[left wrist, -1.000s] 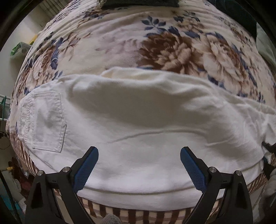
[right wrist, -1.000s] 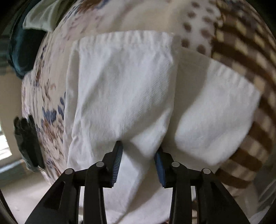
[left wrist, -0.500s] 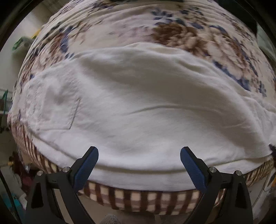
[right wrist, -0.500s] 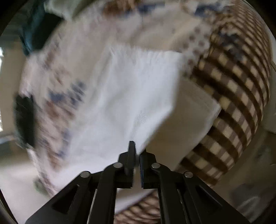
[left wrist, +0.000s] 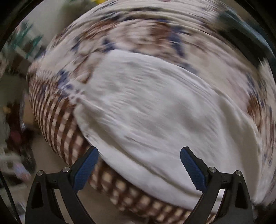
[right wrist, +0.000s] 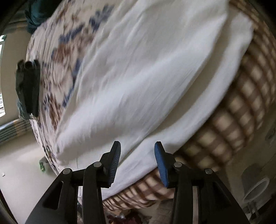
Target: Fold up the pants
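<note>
The white pants [left wrist: 155, 112] lie spread on the bed, and in my right view [right wrist: 138, 69] one layer is folded over another, the upper fold's long edge running diagonally with a shadowed gap beneath it. Their near edge hangs close to the mattress's side, just above the brown-checked border [right wrist: 232, 112]. My left gripper [left wrist: 138, 165] hovers over that near edge with jaws wide apart, nothing between the blue pads [left wrist: 86, 168]. My right gripper [right wrist: 137, 160] is parted to a middling width, also empty, its tips over the lower layer's hem.

Past the far edge of the cloth the floral bedspread [left wrist: 155, 31] lies bare toward the top of the left view. Beyond the bed's side the pale floor [right wrist: 20, 163] drops away.

A black folded item [right wrist: 27, 86] sits on the bedspread well apart from the pants, and a dark teal bundle [right wrist: 36, 15] lies at the far corner. Clutter on the floor at the left view's edge is too blurred to name.

The pants look soft and woven, faintly wrinkled; both views are smeared with motion blur.
</note>
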{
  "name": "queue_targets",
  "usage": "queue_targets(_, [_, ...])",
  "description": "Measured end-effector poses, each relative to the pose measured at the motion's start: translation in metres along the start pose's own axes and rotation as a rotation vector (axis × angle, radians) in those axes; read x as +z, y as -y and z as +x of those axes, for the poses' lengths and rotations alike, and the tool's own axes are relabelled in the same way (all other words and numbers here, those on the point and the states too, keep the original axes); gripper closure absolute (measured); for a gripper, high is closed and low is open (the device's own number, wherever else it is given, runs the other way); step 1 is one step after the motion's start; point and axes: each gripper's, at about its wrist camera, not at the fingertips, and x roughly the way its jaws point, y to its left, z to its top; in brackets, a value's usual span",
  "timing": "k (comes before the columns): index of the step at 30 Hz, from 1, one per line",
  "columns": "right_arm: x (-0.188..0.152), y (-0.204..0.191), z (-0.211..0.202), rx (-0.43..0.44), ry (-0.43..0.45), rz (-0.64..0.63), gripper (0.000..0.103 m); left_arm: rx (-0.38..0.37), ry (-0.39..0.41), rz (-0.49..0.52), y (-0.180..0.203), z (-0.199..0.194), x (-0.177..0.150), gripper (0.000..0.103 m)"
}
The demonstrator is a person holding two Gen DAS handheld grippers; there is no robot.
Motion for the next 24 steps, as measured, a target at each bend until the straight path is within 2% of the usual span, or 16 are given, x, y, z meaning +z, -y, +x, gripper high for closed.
queue_targets(4, [-0.02,-0.01,0.026,0.053,0.003,0.062,0.059,-0.088,-0.072,-0.141,-0.045,0.035,0.03,0.006])
queue_targets(7, [-0.026,-0.02,0.047,0.069,0.029,0.079,0.059,-0.134,-0.082,-0.206,-0.064,0.053,0.041,0.013])
queue_targets(10, [-0.026,-0.024,0.061,0.078,0.067,0.107,0.059,-0.166,-0.08,-0.264,-0.078,0.07,0.05,0.029])
queue_targets(11, [-0.028,-0.021,0.064,0.096,0.082,0.134,0.061,-0.177,-0.062,-0.271,-0.079,0.072,0.051,0.045])
queue_targets(12, [-0.027,-0.021,0.064,0.1,0.096,0.149,0.072,-0.173,-0.049,-0.263,-0.078,0.07,0.051,0.057])
queue_targets(14, [-0.029,-0.02,0.063,0.063,0.112,0.151,0.091,-0.157,0.017,-0.196,-0.068,0.059,0.053,0.072])
queue_targets(15, [-0.031,-0.02,0.06,0.058,0.123,0.144,0.095,-0.143,0.039,-0.17,-0.065,0.053,0.052,0.081])
queue_targets(17, [-0.039,-0.022,0.05,0.046,0.148,0.117,0.099,-0.16,0.074,-0.155,-0.066,0.037,0.047,0.087])
queue_targets(22, [-0.058,-0.039,0.021,0.03,0.177,0.039,0.099,-0.206,0.075,-0.185,-0.085,0.012,0.047,0.088])
queue_targets(24, [-0.068,-0.041,0.01,0.023,0.174,0.02,0.1,-0.191,0.077,-0.17,-0.098,0.006,0.047,0.088])
